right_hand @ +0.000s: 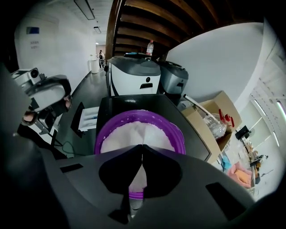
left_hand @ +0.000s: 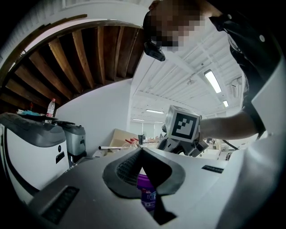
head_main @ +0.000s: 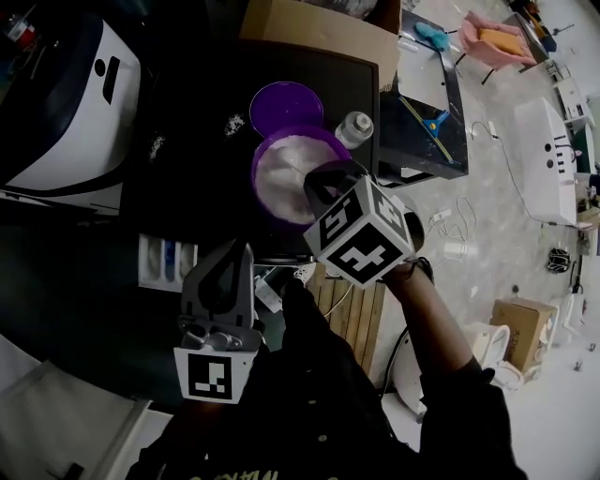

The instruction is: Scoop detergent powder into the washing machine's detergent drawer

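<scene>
**Plastic, powder and cardboard round the tub**

Here's the tub (head_main: 265,150), smooth purple plastic with a slight gloss. The powder (head_main: 283,171) in it is white, fine and matt. Just beyond the tub lies the lid (head_main: 286,106), same smooth purple plastic. Under the tub is a dark worktop (head_main: 197,84), smooth, with a dull sheen. Right beside the tub, a clear plastic bottle (head_main: 353,128); farther beyond, a matt brown cardboard box (head_main: 309,28). The left tool (left_hand: 142,150) and right tool (right_hand: 142,146) are matt grey plastic, the left's inner faces finely ribbed.
</scene>
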`<state>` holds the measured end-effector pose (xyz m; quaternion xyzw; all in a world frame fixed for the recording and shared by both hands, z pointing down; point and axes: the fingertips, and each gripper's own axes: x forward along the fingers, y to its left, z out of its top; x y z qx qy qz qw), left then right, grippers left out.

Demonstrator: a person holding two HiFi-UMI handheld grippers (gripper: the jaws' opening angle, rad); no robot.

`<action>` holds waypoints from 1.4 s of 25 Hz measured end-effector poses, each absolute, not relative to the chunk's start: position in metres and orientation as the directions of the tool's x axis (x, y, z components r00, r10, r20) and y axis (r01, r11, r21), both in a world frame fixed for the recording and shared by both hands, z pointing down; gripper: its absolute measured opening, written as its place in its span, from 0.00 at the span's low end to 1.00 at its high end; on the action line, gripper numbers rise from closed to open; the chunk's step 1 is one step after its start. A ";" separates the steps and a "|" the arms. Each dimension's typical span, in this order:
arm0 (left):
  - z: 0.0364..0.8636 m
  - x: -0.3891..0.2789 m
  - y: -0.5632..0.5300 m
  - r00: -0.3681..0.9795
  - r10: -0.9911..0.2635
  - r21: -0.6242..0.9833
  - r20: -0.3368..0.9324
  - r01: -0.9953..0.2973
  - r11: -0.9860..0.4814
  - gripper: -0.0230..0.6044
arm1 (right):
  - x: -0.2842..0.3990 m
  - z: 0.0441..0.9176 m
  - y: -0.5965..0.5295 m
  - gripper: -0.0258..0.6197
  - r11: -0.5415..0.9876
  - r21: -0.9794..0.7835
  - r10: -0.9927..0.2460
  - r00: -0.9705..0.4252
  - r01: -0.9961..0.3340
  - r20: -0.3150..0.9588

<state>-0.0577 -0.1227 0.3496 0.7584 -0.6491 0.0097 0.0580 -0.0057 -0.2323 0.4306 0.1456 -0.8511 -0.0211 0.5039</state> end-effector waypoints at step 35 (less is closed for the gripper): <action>0.339 -0.057 -0.114 0.139 -0.987 0.050 0.079 -0.990 -0.135 0.06 | 0.009 0.402 -0.227 0.09 0.604 -0.663 -0.086 -0.864 -0.441 0.496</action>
